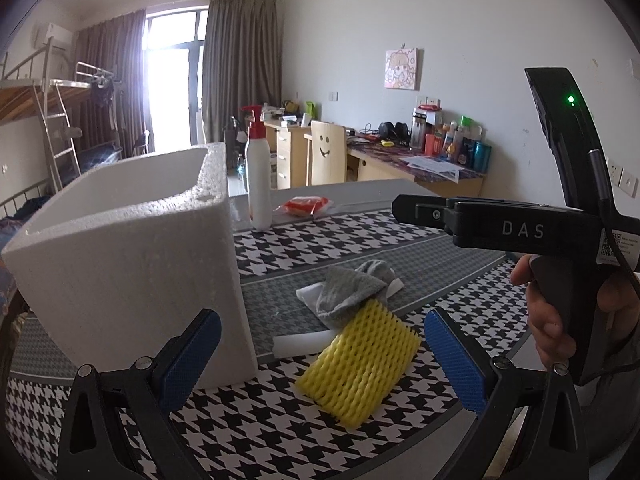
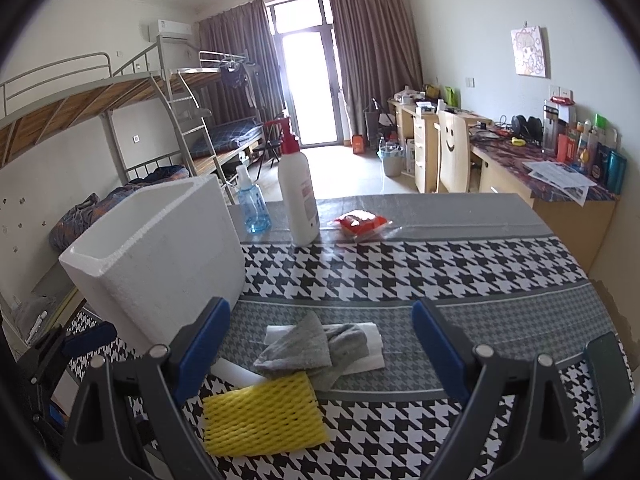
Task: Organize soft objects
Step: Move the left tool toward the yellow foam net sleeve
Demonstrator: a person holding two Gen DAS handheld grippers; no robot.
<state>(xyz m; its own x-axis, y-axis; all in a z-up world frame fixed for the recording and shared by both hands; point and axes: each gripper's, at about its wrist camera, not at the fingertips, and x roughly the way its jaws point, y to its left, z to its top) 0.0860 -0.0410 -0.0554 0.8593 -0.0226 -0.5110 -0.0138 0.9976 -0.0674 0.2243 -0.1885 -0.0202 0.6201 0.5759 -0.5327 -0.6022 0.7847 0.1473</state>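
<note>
A grainy white foam box stands on a smooth houndstooth tablecloth, with a yellow foam net sleeve at its 5 o'clock, touching a fuzzy grey cloth, white paper beneath, and a glossy plastic bottle at 1 o'clock.

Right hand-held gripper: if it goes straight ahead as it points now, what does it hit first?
Probably the grey cloth lying on the white paper. The right hand-held gripper is open and lines up with that pile; the yellow foam net lies lower left. Depth is uncertain.
</note>
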